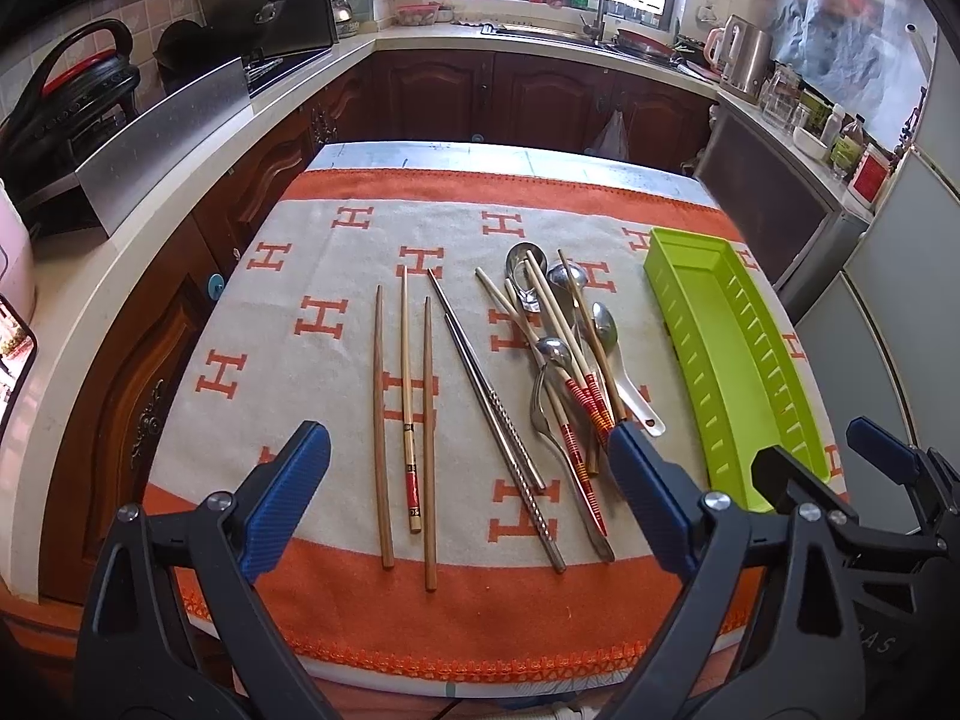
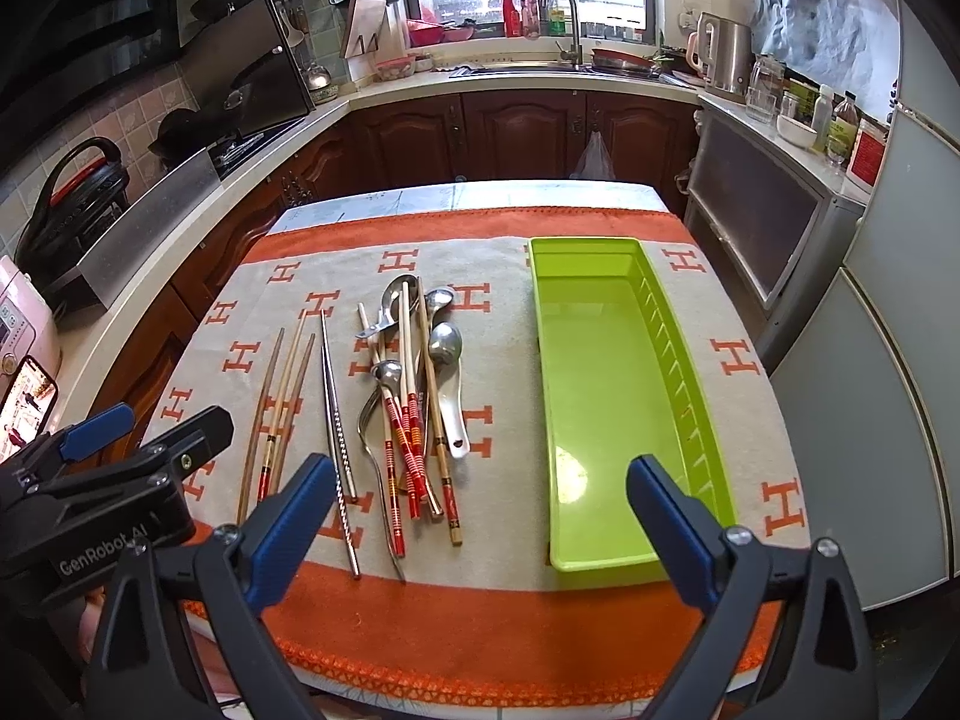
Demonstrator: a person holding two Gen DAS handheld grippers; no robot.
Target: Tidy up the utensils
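Wooden chopsticks [image 1: 403, 396] lie side by side on the orange and cream cloth [image 1: 312, 276]. To their right lie two metal chopsticks [image 1: 492, 402]. A heap of metal spoons, a white spoon and red-banded chopsticks [image 1: 570, 360] sits further right. The long green tray [image 1: 738, 360] stands empty at the right. My left gripper [image 1: 474, 468] hovers open above the cloth's near edge. In the right wrist view my right gripper [image 2: 486, 504] is open, between the utensil heap [image 2: 414, 384] and the green tray [image 2: 600, 396]. The left gripper's body [image 2: 108, 480] shows at the left.
Kitchen counters wrap around the table on the left, back and right. A stove guard [image 1: 162, 144] and cookers stand left, a sink with tap [image 2: 564, 24] at the back, a kettle [image 2: 726, 54] and jars right. A phone [image 2: 27, 402] glows at the left edge.
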